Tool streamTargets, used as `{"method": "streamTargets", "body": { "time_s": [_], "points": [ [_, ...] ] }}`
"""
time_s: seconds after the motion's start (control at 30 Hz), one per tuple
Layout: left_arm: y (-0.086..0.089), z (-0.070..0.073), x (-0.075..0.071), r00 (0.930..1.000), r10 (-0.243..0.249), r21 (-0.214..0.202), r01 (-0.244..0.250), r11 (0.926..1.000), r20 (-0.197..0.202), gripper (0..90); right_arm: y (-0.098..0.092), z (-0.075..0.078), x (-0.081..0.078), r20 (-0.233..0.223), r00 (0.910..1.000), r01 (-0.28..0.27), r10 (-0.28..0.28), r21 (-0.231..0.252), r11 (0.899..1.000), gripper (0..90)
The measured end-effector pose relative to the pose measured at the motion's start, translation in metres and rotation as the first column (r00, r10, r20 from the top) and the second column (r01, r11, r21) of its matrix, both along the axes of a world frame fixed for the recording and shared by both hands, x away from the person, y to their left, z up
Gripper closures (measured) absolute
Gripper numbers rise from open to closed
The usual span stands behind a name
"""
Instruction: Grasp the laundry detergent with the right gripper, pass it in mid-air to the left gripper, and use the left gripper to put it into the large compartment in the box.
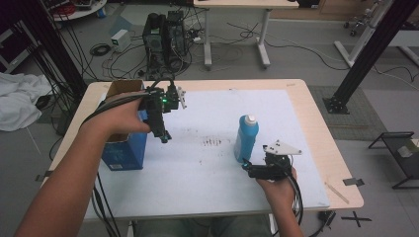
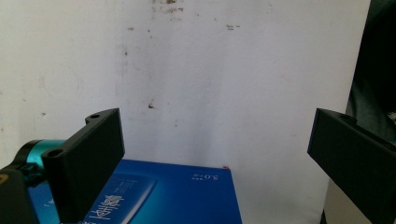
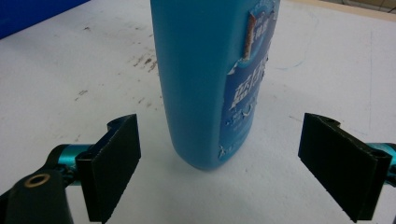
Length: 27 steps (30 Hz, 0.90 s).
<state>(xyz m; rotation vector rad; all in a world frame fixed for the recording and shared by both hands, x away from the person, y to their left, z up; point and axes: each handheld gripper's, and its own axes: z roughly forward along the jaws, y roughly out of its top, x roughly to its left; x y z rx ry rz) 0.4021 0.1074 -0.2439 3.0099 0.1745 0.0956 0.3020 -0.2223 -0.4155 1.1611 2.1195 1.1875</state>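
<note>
Tabletop (image 1: pixel 316 148) in the high view carries a white sheet (image 1: pixel 212 163), a blue box (image 1: pixel 123 148) at its left edge and an upright blue bottle (image 1: pixel 246 138) right of centre. The box's top flaps stand open, showing brown cardboard; what lies inside cannot be told. The bottle wears a white cap. The left tool (image 1: pixel 165 137) hangs above the sheet just beside the box, pointing down. The right tool (image 1: pixel 247 168) sits low, near the bottle's base.

Left gripper view looks down on the stained sheet (image 2: pixel 224 84), with the box's (image 2: pixel 187 196) printed blue face at the bottom edge. The left tool (image 2: pixel 215 154) has its jaws spread wide, holding nothing.

Right gripper view shows the bottle (image 3: pixel 205 79) standing on the sheet (image 3: pixel 93 84), its label torn and peeling. The right tool (image 3: pixel 219 163) is spread wide, one jaw to each side of the bottle's base, neither touching it.
</note>
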Motion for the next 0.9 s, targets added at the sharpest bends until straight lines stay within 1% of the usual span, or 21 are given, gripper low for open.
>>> {"method": "streamTargets", "body": {
  "time_s": [0.03,0.07,0.1,0.13,0.17,0.23,0.3,0.37,0.4,0.47,0.5,0.57,0.6,0.63,0.67,0.7,0.77,0.8,0.83,0.87,0.9],
  "points": [
    [0.0,0.0,0.0,1.0,0.001,-0.002,-0.001,1.0,0.0,3.7,0.002,0.0,0.0,0.0,1.0,0.01,-0.01,0.011,1.0,12.0],
    [0.001,0.0,0.0,1.0,0.001,-0.005,-0.001,1.0,0.0,3.7,0.003,-0.001,0.001,0.029,0.9995,0.009,-0.008,-0.007,1.0,12.0],
    [0.001,0.0,-0.001,1.0,0.005,-0.016,-0.005,0.9999,0.003,3.7,0.005,-0.002,0.001,0.023,0.9996,0.017,-0.018,0.004,1.0,12.0],
    [0.001,0.0,-0.001,1.0,0.001,-0.014,-0.001,0.9999,0.005,3.7,0.007,-0.002,0.001,0.014,0.9994,0.031,-0.031,0.017,0.999,11.9],
    [0.001,0.0,-0.001,1.0,0.001,-0.011,-0.001,0.9999,0.003,3.7,0.008,-0.003,0.001,0.025,0.999,0.038,-0.039,0.011,0.999,11.9],
    [0.001,0.0,-0.001,1.0,-0.001,-0.009,0.001,1.0,0.002,3.7,0.011,-0.003,0.001,0.015,0.9978,0.064,-0.064,0.029,0.998,12.0],
    [0.001,-0.001,-0.001,1.0,-0.002,-0.01,0.002,0.9999,0.001,3.7,0.013,-0.005,0.003,0.03,0.9957,0.088,-0.088,0.021,0.996,12.0],
    [0.001,-0.001,-0.002,1.0,-0.002,-0.009,0.002,1.0,0.003,3.7,0.016,-0.006,0.002,0.014,0.9939,0.109,-0.109,0.043,0.993,11.9],
    [0.001,-0.001,-0.001,1.0,-0.003,-0.009,0.003,1.0,0.0,3.7,0.017,-0.007,0.003,0.028,0.9942,0.103,-0.104,0.03,0.994,12.0],
    [0.0,-0.001,-0.001,1.0,-0.007,-0.006,0.007,1.0,0.0,3.7,0.02,-0.008,0.003,0.024,0.9927,0.117,-0.118,0.048,0.992,12.0],
    [0.0,-0.001,-0.001,1.0,-0.007,-0.008,0.007,0.9999,0.001,3.7,0.021,-0.009,0.004,0.043,0.9925,0.113,-0.114,0.04,0.993,12.0],
    [0.001,-0.001,-0.002,1.0,-0.009,-0.008,0.009,0.9999,0.002,3.7,0.025,-0.009,0.005,0.043,0.9909,0.125,-0.127,0.054,0.991,12.0],
    [0.001,-0.001,-0.002,1.0,-0.008,-0.009,0.008,0.9999,0.002,3.7,0.025,-0.009,0.007,0.058,0.9905,0.122,-0.124,0.047,0.991,12.0],
    [0.001,-0.001,-0.002,1.0,-0.005,-0.012,0.005,0.9999,-0.001,3.7,0.028,-0.009,0.007,0.052,0.9888,0.137,-0.14,0.054,0.989,12.0],
    [0.002,-0.001,-0.002,1.0,-0.008,-0.01,0.008,0.9999,0.0,3.7,0.028,-0.009,0.008,0.066,0.9887,0.132,-0.135,0.043,0.99,11.9],
    [0.002,-0.001,-0.002,1.0,-0.007,-0.014,0.007,0.9999,0.001,3.7,0.03,-0.009,0.009,0.05,0.9877,0.146,-0.149,0.061,0.987,12.0],
    [0.004,-0.001,-0.003,1.0,-0.001,-0.019,0.001,0.9998,0.0,3.7,0.032,-0.011,0.012,0.057,0.9863,0.152,-0.155,0.05,0.987,11.9],
    [0.005,-0.001,-0.003,1.0,-0.006,-0.015,0.006,0.9999,-0.003,3.7,0.034,-0.011,0.012,0.045,0.9851,0.163,-0.166,0.058,0.985,12.0],
    [0.006,-0.001,-0.002,1.0,-0.006,-0.017,0.006,0.9998,-0.005,3.7,0.036,-0.011,0.013,0.044,0.9853,0.162,-0.165,0.067,0.985,12.0],
    [0.006,-0.002,-0.003,1.0,-0.002,-0.018,0.002,0.9998,-0.007,3.7,0.036,-0.012,0.015,0.053,0.9852,0.16,-0.163,0.054,0.986,11.9],
    [0.007,-0.002,-0.002,1.0,-0.002,-0.017,0.002,0.9999,-0.008,3.7,0.038,-0.012,0.017,0.057,0.9845,0.163,-0.166,0.061,0.985,12.0]
  ]
}}
